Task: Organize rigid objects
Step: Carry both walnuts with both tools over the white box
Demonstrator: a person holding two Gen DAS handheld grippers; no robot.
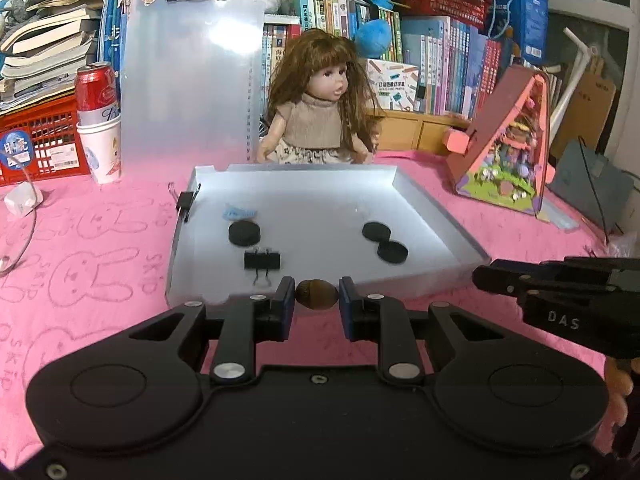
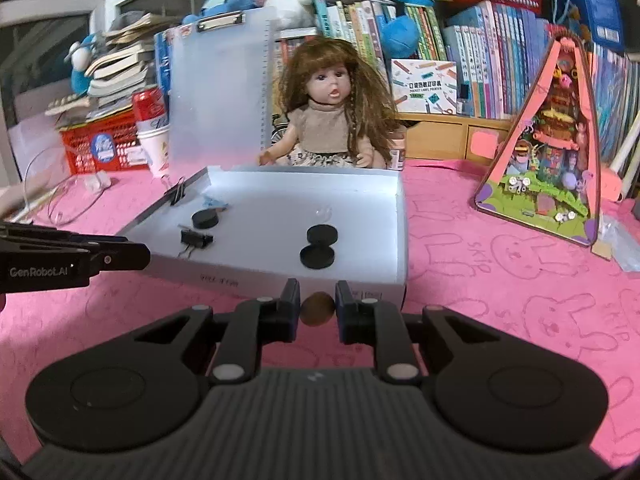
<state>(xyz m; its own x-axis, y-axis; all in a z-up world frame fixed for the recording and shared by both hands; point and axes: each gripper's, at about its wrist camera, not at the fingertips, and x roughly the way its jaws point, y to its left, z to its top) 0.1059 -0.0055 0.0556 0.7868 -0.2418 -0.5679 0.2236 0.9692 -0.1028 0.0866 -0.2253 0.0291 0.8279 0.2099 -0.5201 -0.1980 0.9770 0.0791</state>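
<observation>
In the left wrist view, the left gripper [image 1: 317,295] is holding a brown nut [image 1: 317,294] between its fingers [image 1: 285,300], which are closed onto it from both sides. The nut is hanging just in front of the near wall of a white tray [image 1: 436,216] lying on the pink cloth [image 1: 80,248]. Inside the tray three black discs are lying: one [image 1: 244,233] at the left, two [image 1: 376,231] [image 1: 393,251] touching each other at the right. A black clip [image 1: 262,260] is lying near the front wall, a second clip [image 1: 185,202] is biting the left wall, and a small blue piece [image 1: 239,212] is resting behind the left disc. The right gripper [image 1: 560,292] is reaching in from the right edge. A doll [image 1: 320,100] is sitting behind the tray, a clipboard [image 1: 192,76] is standing to its left, and a can [image 1: 96,92] is sitting in a paper cup [image 1: 102,148].

In the right wrist view, the right gripper [image 2: 317,307] is likewise gripping a brown nut [image 2: 317,309], its fingers [image 2: 291,304] pressing on either side. This nut is sitting just before the tray [image 2: 280,276], low against its front wall. The discs [image 2: 205,219] [image 2: 322,235] [image 2: 317,256] and the clip [image 2: 196,238] are lying in the tray. The left gripper [image 2: 72,262] is entering from the left edge. A triangular toy house [image 2: 548,148] is standing at the right on the cloth [image 2: 500,280]
</observation>
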